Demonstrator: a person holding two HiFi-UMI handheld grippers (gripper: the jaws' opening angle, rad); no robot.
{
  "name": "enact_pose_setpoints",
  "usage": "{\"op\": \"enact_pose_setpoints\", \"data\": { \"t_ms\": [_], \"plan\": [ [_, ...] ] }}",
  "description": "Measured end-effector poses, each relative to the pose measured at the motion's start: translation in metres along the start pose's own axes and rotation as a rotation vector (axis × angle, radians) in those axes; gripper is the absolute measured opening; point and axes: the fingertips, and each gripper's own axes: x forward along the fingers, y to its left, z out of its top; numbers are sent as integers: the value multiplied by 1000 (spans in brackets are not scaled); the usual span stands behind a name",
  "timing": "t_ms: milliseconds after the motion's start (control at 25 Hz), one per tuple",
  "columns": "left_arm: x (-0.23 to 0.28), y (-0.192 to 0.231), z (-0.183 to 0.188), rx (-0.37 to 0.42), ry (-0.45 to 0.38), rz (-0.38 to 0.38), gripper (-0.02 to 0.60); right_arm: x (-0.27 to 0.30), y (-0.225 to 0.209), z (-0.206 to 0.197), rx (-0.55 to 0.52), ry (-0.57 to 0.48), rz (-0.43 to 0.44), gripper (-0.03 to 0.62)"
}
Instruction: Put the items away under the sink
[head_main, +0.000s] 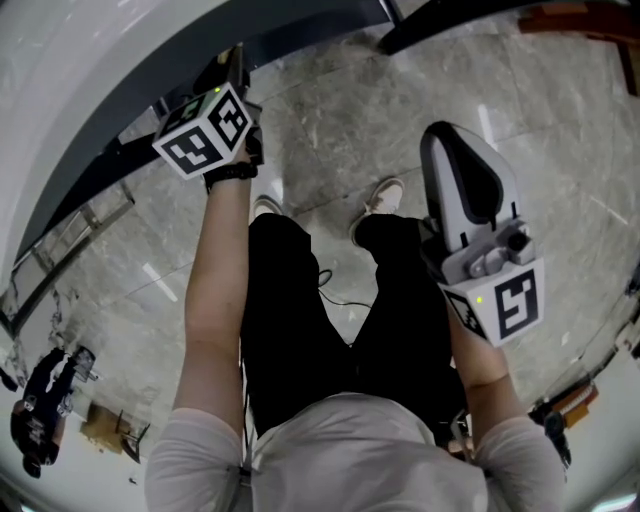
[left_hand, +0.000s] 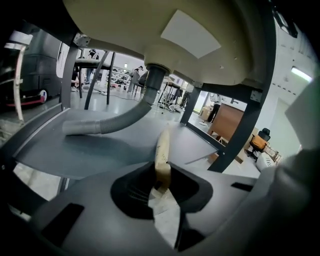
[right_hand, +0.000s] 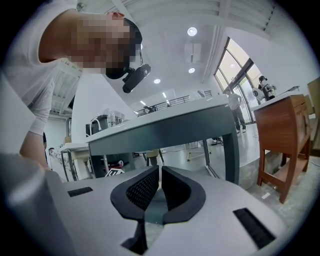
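Note:
In the left gripper view, a thin tan item (left_hand: 162, 150) with a white paper label stands edge-on between the jaws of my left gripper (left_hand: 161, 176), and the pads are closed on it. It points out over the grey shelf (left_hand: 70, 150) under the pale sink basin (left_hand: 150, 30). A grey ribbed drain hose (left_hand: 112, 121) curves down from the basin onto the shelf. In the head view my left gripper (head_main: 230, 70) reaches under the counter edge, with its tips hidden. My right gripper (head_main: 455, 150) (right_hand: 160, 176) is held back by the person's knee, shut and empty.
A dark frame leg (left_hand: 245, 125) stands to the right of the shelf. The white counter (head_main: 60, 80) with its dark frame fills the top left of the head view. The right gripper view shows a grey table (right_hand: 165, 130) and a wooden cabinet (right_hand: 285, 135). The person's feet are on a marble floor (head_main: 330, 120).

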Motion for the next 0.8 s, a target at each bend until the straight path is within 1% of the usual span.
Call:
{"op": "enact_pose_setpoints", "data": {
  "t_ms": [120, 200, 280, 440, 520, 640, 760, 800],
  "plan": [
    [4, 0, -1, 27, 7, 35, 73, -9, -12, -1, 9, 12, -16, 41],
    [4, 1, 0, 48, 4, 52, 89, -13, -19, 0, 18, 16, -22, 41],
    [4, 1, 1, 47, -9, 49, 134, -13, -23, 2, 26, 16, -19, 41],
    [2, -1, -1, 63, -29, 56, 147, -10, -26, 2, 34, 21, -5, 41],
    [-1, -1, 3, 78, -54, 68, 154, -7, -30, 2, 18, 26, -3, 41],
    [-12, -4, 12, 99, -110, 80, 174, -3, -32, 4, 24, 31, 3, 41],
    [-35, -12, 12, 123, -150, 88, 169, -4, -27, 7, 17, 56, 9, 41],
    [-44, -13, 12, 120, -160, 92, 153, -5, -25, 10, 17, 61, 11, 41]
  ]
}}
